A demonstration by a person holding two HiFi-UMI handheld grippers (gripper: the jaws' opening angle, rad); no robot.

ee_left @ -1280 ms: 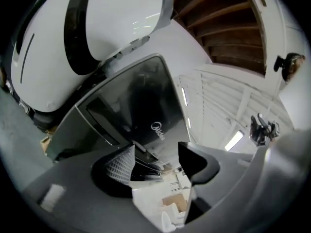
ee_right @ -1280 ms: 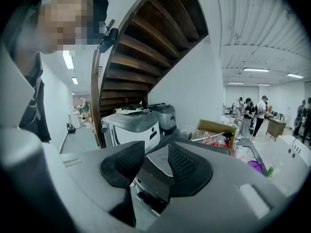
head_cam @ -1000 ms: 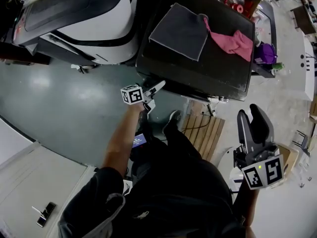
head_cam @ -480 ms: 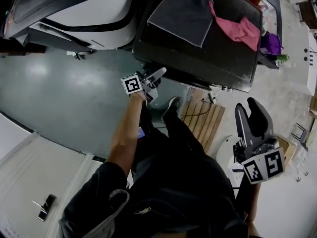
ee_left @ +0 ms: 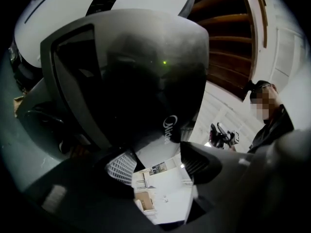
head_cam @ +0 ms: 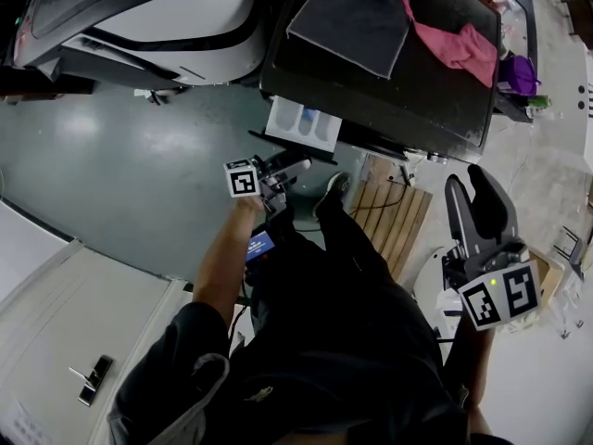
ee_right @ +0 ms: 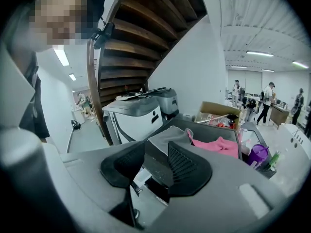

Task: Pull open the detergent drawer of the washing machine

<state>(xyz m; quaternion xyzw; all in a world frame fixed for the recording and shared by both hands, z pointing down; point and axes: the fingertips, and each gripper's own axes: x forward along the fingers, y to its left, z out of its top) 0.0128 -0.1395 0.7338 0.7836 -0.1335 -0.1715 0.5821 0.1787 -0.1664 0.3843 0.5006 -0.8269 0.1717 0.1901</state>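
The dark washing machine (head_cam: 426, 109) stands ahead with a grey cloth (head_cam: 352, 21) and a pink cloth (head_cam: 459, 44) on its top. Its white detergent drawer (head_cam: 301, 123) sticks out of the front at the upper left corner. My left gripper (head_cam: 289, 165) is at the drawer's front edge. In the left gripper view the jaws (ee_left: 158, 169) are closing, with the white drawer (ee_left: 165, 198) filling the gap between the pads. My right gripper (head_cam: 482, 207) hangs at the right, away from the machine, open with nothing between its fingers (ee_right: 184, 166).
A white and black machine (head_cam: 139, 17) stands left of the washer over grey floor (head_cam: 120, 184). A wooden pallet (head_cam: 394, 230) lies below the washer's front, next to my shoe (head_cam: 332, 193). A purple cup (head_cam: 521, 72) and clutter sit at the right.
The white drawer has slid out of the washer's front, and my left gripper has drawn back toward me with it. The right gripper has sunk slightly.
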